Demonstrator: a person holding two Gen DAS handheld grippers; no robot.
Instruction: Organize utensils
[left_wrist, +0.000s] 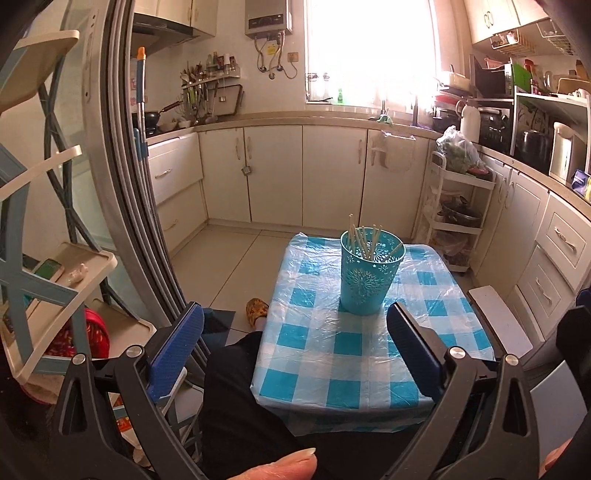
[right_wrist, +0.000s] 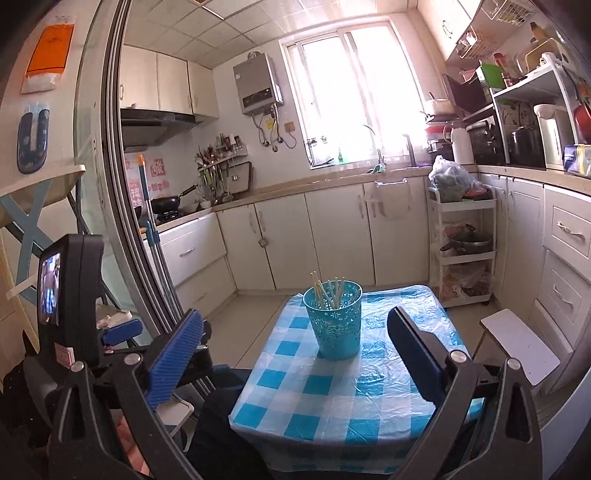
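Observation:
A teal perforated holder cup stands upright on a small table with a blue-and-white checked cloth. Several pale chopsticks stand inside it. My left gripper is open and empty, held near the table's near edge, short of the cup. In the right wrist view the same cup with chopsticks stands on the checked table. My right gripper is open and empty, also short of the cup. The left gripper's body shows at the left of that view.
White kitchen cabinets line the back and right. A white trolley with pots stands behind the table. A white stool sits to the table's right. A shelf rack and sliding door frame are at left. My leg and slipper are beside the table.

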